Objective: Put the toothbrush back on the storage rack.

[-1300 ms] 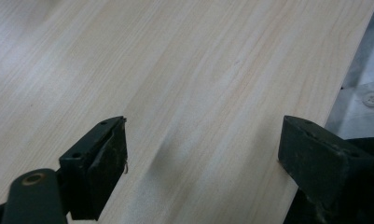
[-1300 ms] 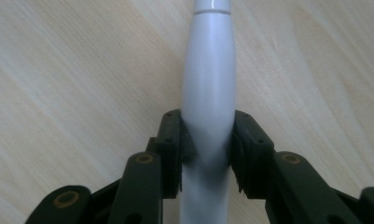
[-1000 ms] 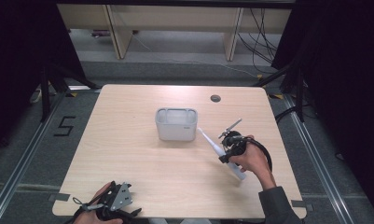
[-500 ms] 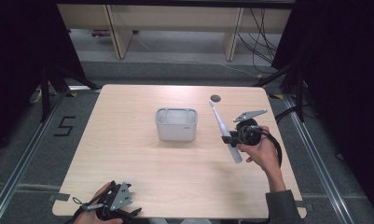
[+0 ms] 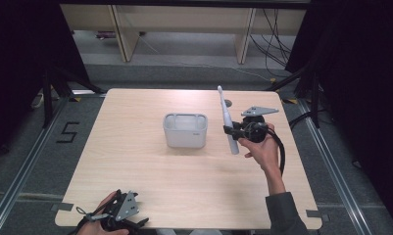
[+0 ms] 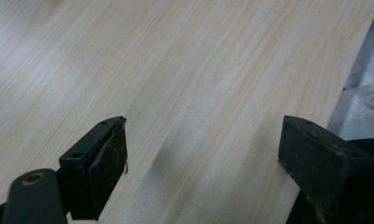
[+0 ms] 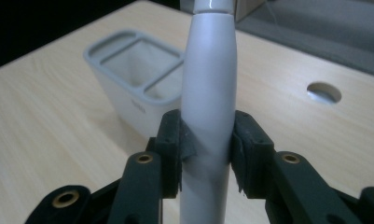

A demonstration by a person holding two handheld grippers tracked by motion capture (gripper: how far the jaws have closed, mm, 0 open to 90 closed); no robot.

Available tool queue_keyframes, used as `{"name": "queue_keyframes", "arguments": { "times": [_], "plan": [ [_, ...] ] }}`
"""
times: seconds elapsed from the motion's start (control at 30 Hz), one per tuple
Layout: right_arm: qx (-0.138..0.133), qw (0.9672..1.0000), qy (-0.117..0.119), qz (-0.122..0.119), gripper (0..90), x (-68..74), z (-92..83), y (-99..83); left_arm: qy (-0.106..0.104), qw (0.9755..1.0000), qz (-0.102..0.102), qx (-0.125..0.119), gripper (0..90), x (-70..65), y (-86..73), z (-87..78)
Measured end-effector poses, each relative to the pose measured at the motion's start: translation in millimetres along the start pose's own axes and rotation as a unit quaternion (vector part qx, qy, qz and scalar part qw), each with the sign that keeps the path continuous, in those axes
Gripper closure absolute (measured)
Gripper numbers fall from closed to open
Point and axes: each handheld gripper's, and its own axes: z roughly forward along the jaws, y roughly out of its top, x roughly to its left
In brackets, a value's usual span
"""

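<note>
My right gripper [image 5: 229, 131] is shut on a grey electric toothbrush [image 5: 226, 120], held above the table just right of the white holder [image 5: 185, 129]. The brush stands nearly upright, head pointing up and away. In the right gripper view both pads [image 7: 176, 148] press on the toothbrush handle [image 7: 209, 98], and the holder [image 7: 135, 77] with its compartments stands behind at left. My left gripper [image 5: 116, 215] rests at the table's front left edge. Its jaws stand wide apart over bare wood in the left gripper view, with nothing between its fingers [image 6: 103, 163].
The wooden table [image 5: 135, 166] has a round cable hole [image 7: 323, 92] at its far right. Dark frames and shelving legs surround the table; the floor with cables lies beyond its far edge.
My right gripper has risen and swung the toothbrush from lying low and slanted to nearly upright beside the holder. The left gripper has stayed put.
</note>
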Motion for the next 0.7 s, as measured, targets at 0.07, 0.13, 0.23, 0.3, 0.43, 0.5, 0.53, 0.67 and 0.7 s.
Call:
{"name": "queue_keyframes", "arguments": {
  "times": [0.07, 0.13, 0.23, 0.3, 0.43, 0.5, 0.53, 0.67, 0.7],
  "plan": [
    [-0.011, 0.9999, -0.002, 0.004, 66.6, 1.4, 1.8, 3.1, -0.001, 1.0, 0.0, 0.0, 15.3, -0.1, -0.2, 0.1],
    [-0.019, 0.9997, -0.001, 0.018, 66.6, 4.7, 3.5, 6.1, 0.0, 1.0, -0.001, 0.0, 15.3, 0.2, -0.4, 0.0],
    [-0.039, 0.9992, -0.004, 0.011, 66.6, 6.9, 7.1, 10.4, 0.0, 1.0, 0.001, 0.0, 15.3, 0.3, 0.2, -0.8],
    [-0.05, 0.9987, -0.004, 0.007, 66.6, 8.6, 11.3, 15.4, 0.0, 1.0, 0.0, 0.0, 15.3, 0.2, -0.2, -0.4],
    [-0.068, 0.9976, -0.002, 0.01, 66.6, 13.7, 17.4, 20.8, 0.0, 1.0, -0.002, -0.001, 15.3, 0.0, -0.2, -0.6],
    [-0.07, 0.9975, -0.004, 0.008, 66.6, 14.2, 18.0, 21.9, 0.0, 1.0, -0.001, -0.001, 15.3, 0.2, -0.2, -0.5],
    [-0.074, 0.9971, -0.001, 0.012, 66.6, 14.9, 19.4, 23.8, -0.001, 1.0, -0.001, -0.001, 15.3, 0.3, -0.1, -0.5],
    [-0.088, 0.9958, 0.011, 0.022, 66.6, 14.7, 26.1, 31.3, -0.001, 1.0, -0.001, -0.001, 15.3, 0.1, -0.3, -0.4],
    [-0.088, 0.9958, 0.011, 0.022, 66.6, 14.7, 26.1, 31.3, 0.002, 1.0, -0.002, -0.002, 15.3, 0.2, -0.5, 0.2]
  ]
}}
